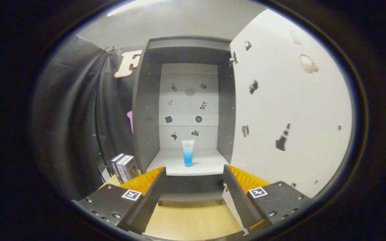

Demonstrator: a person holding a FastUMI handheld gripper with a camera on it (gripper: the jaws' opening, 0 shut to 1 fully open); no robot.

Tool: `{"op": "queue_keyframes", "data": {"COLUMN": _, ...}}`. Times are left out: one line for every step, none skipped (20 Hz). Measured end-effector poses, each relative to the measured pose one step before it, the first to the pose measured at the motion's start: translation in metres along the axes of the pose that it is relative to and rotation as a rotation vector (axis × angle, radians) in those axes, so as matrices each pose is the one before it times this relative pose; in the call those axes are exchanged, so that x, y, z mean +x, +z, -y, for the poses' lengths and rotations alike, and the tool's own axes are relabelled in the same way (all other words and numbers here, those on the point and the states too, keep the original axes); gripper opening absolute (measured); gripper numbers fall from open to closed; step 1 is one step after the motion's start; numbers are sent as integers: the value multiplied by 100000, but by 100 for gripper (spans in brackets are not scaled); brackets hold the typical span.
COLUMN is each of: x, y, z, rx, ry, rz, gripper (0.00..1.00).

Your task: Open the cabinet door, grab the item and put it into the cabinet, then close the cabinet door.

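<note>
Standing upright on cabinet shelf: tube, near shelf front edge, centred. Cabinet door swung wide open, at cabinet's right. Claw open, fingers spread, empty, short of cabinet, tube beyond them. Books left of cabinet, on worktop.

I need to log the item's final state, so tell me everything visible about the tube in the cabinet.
The tube is a small squeeze tube, pale and translucent at its wide top, fading to a bright blue at the narrower base. It looks like soft plastic. It stands upright on its cap end, alone on the white shelf of the open cabinet, touching nothing else. It lies beyond the open hand-held gripper, clear of both fingers.
</note>
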State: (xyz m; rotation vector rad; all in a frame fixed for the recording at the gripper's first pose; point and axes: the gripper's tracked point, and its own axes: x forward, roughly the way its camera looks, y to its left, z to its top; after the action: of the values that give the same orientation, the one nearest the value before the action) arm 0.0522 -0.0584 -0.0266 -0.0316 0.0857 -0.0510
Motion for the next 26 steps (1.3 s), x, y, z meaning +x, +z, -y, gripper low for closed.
{"op": "queue_keyframes", "data": {"x": -1798, "y": -53, "z": 1307, "rx": 789, "ry": -1788, "rz": -1273, "gripper": 100}}
{"op": "queue_keyframes", "data": {"x": -1788, "y": 80, "z": 1334, "rx": 1009, "ry": -1771, "rz": -357, "gripper": 100}}
{"op": "queue_keyframes", "data": {"x": -1722, "y": 227, "z": 1406, "rx": 1249, "ry": -1644, "rz": -313, "gripper": 100}}
{"op": "queue_keyframes", "data": {"x": -1596, "y": 319, "z": 1510, "rx": 1366, "ry": -1451, "rz": 304, "gripper": 100}}
{"op": "queue_keyframes", "data": {"x": -1361, "y": 470, "z": 1501, "rx": 1106, "ry": -1243, "rz": 988, "gripper": 100}}
{"op": "queue_keyframes", "data": {"x": -1057, "y": 391, "z": 1823, "rx": 688, "ry": -1940, "rz": 649, "gripper": 100}}
{"op": "queue_keyframes", "data": {"x": -863, "y": 309, "z": 2024, "rx": 673, "ry": -1838, "rz": 498, "gripper": 100}}
{"op": "queue_keyframes", "data": {"x": -708, "y": 54, "z": 2140, "rx": 697, "ry": -2077, "rz": 282, "gripper": 100}}
{"op": "queue_keyframes", "data": {"x": -226, "y": 70, "z": 2200, "rx": 606, "ry": -2335, "rz": 303, "gripper": 100}}
{"op": "queue_keyframes", "data": {"x": 63, "y": -156, "z": 2165, "rx": 78, "ry": -2293, "rz": -152, "gripper": 100}}
{"op": "queue_keyframes", "data": {"x": 192, "y": 14, "z": 2153, "rx": -349, "ry": -1899, "rz": 298, "gripper": 100}}
{"op": "queue_keyframes", "data": {"x": 262, "y": 9, "z": 2008, "rx": -66, "ry": -1477, "rz": -361, "gripper": 100}}
{"op": "queue_keyframes", "data": {"x": 573, "y": 8, "z": 1583, "rx": 680, "ry": -82, "rz": 584, "gripper": 100}}
{"op": "queue_keyframes", "data": {"x": 905, "y": 66, "z": 1337, "rx": 314, "ry": 1098, "rz": 824, "gripper": 100}}
{"op": "queue_keyframes", "data": {"x": 984, "y": -382, "z": 1212, "rx": -181, "ry": 603, "rz": -1069, "gripper": 100}}
{"op": "queue_keyframes", "data": {"x": 638, "y": -573, "z": 1360, "rx": -272, "ry": 539, "rz": -1471, "gripper": 100}}
{"op": "queue_keyframes", "data": {"x": 1041, "y": -203, "z": 538, "rx": 280, "ry": 1859, "rz": -1129, "gripper": 100}}
{"op": "queue_keyframes", "data": {"x": 833, "y": -78, "z": 10, "rx": 291, "ry": 3145, "rz": -297, "gripper": 100}}
{"op": "queue_keyframes", "data": {"x": 889, "y": 142, "z": -288, "rx": -96, "ry": 4149, "rz": 163, "gripper": 100}}
{"op": "queue_keyframes", "data": {"x": 377, "y": -135, "z": -96, "rx": -183, "ry": 2871, "rz": -149, "gripper": 100}}
{"op": "queue_keyframes", "data": {"x": 519, "y": 30, "z": -366, "rx": -524, "ry": 2802, "rz": -217, "gripper": 100}}
{"op": "queue_keyframes", "data": {"x": 480, "y": -26, "z": -530, "rx": -295, "ry": 3044, "rz": -269, "gripper": 100}}
{"op": "queue_keyframes", "data": {"x": 360, "y": -204, "z": -482, "rx": -621, "ry": 2130, "rz": -942, "gripper": 100}}
{"op": "queue_keyframes", "data": {"x": 652, "y": -302, "z": 107, "rx": -871, "ry": 145, "rz": -373, "gripper": 98}}
{"op": "queue_keyframes", "data": {"x": 48, "y": -171, "z": -36, "rx": 720, "ry": 1162, "rz": -673, "gripper": 98}}
{"op": "queue_keyframes", "data": {"x": 11, "y": 127, "z": -243, "rx": 1541, "ry": 1374, "rz": -164, "gripper": 97}}
